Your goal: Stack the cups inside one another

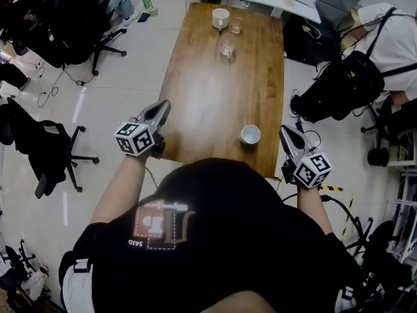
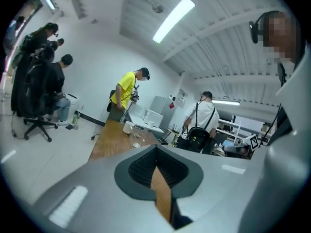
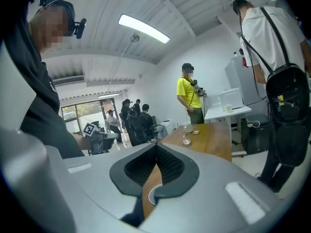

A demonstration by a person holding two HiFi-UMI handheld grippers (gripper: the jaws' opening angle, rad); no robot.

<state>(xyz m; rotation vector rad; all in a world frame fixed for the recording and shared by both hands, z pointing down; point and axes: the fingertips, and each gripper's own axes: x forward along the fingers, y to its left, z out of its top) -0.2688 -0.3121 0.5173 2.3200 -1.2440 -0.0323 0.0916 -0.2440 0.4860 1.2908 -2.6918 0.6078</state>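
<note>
Left gripper (image 1: 163, 108), at the near left edge of the wooden table (image 1: 208, 96): jaws closed together, nothing between them. Right gripper (image 1: 285, 133), at the near right edge: jaws likewise together and empty. In the right gripper view, the gap below its pads shows the rim of the white cup (image 1: 250, 134). This cup stands upright, mouth up, close to the table's near edge, just left of the right gripper and apart from it. Far end of table: white mug (image 1: 221, 17) with a clear glass (image 1: 236, 25) just beside it. A second glass (image 1: 227, 47) stands a little nearer, apart from both. All four vessels stand separately.
</note>
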